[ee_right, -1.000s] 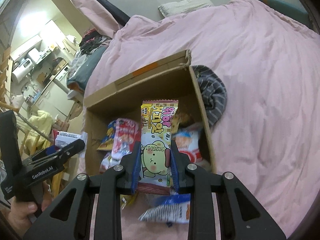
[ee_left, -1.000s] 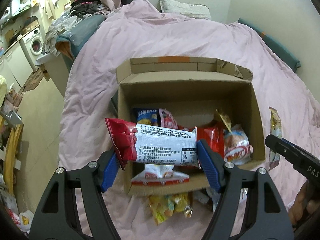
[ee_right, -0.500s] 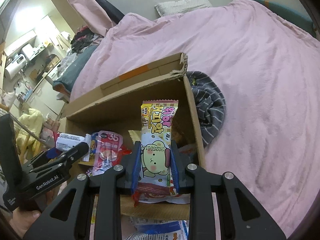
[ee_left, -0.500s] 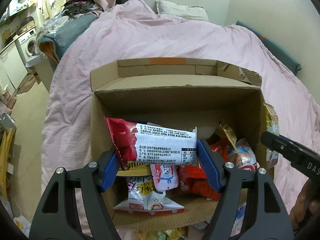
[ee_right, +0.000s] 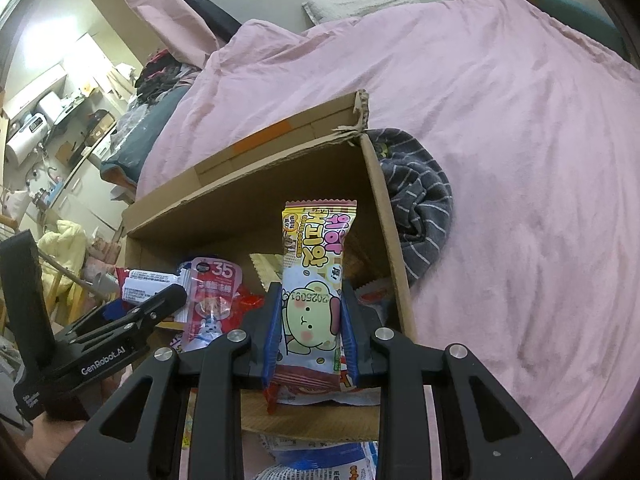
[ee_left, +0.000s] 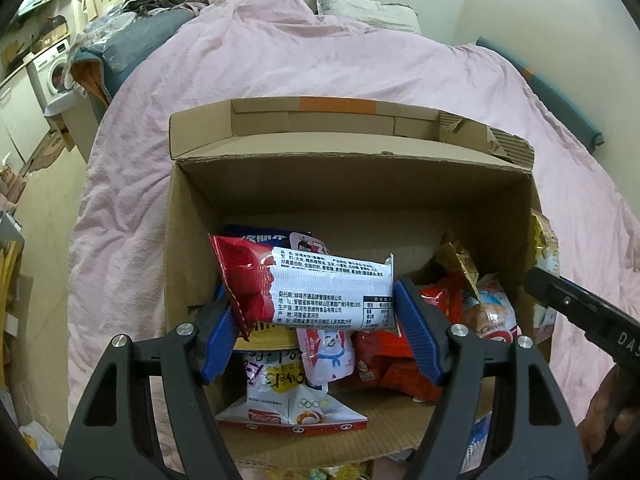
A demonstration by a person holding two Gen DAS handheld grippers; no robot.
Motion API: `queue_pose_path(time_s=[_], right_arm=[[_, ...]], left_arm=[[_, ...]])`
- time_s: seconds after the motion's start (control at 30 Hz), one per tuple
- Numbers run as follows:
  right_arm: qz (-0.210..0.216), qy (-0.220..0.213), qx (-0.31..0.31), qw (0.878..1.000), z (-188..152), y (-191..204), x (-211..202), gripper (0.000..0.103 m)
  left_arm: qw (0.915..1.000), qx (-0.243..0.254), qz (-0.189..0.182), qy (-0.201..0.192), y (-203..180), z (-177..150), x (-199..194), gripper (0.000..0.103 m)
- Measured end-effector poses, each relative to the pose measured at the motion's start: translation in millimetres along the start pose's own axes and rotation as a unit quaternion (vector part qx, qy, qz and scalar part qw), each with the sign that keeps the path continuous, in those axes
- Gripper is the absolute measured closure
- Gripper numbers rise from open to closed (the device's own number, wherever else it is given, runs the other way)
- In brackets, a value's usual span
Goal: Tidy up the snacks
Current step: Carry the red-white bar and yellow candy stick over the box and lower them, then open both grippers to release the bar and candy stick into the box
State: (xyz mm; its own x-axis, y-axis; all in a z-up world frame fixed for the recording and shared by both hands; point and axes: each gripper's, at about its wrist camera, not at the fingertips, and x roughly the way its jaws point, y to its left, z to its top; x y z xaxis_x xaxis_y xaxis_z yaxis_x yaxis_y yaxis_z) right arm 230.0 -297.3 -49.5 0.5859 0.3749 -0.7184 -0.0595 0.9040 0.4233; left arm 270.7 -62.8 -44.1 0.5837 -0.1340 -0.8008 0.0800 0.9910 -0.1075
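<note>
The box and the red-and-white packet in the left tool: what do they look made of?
The box looks like plain brown corrugated cardboard, matte; fluting shows at a torn corner. The red-and-white packet, held crosswise in the left tool, looks like thin glossy plastic film, judging by bright glare, crinkles and a serrated end seal.

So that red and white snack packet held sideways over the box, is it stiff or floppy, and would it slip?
The red and white packet spans the left hand-held gripper end to end without sagging, so it is probably puffed and fairly stiff. It looks light for its size. Its glossy film could slip, and a hard squeeze might crush whatever is inside.
</note>
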Motion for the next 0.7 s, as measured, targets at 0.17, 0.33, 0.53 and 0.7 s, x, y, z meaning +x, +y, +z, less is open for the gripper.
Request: queue_pose_path(time_s=[0.17, 0.33, 0.53, 0.7], right_arm=[[0.000, 0.003, 0.000, 1.000, -1.5, 0.0, 2.0, 0.075], [0.002, 0.004, 0.001, 1.000, -1.2, -0.1, 3.5, 0.074], [0.003, 0.005, 0.002, 1.000, -1.5, -0.8, 3.3, 0.073], [0.006, 0.005, 0.002, 1.000, -1.7, -0.7, 2.7, 0.072]], left_arm=[[1.0000, 0.008, -0.002, -0.004, -3.1, -1.4, -2.5, 0.032], [0.9999, 0.010, -0.001, -0.005, -4.3, -1.1, -4.5, 0.027], [1.0000, -0.006, 0.006, -0.005, -1.5, 0.1, -7.6, 0.013], [0.9999, -0.008, 0.002, -0.007, -0.5, 0.6, -10.2, 0.013]])
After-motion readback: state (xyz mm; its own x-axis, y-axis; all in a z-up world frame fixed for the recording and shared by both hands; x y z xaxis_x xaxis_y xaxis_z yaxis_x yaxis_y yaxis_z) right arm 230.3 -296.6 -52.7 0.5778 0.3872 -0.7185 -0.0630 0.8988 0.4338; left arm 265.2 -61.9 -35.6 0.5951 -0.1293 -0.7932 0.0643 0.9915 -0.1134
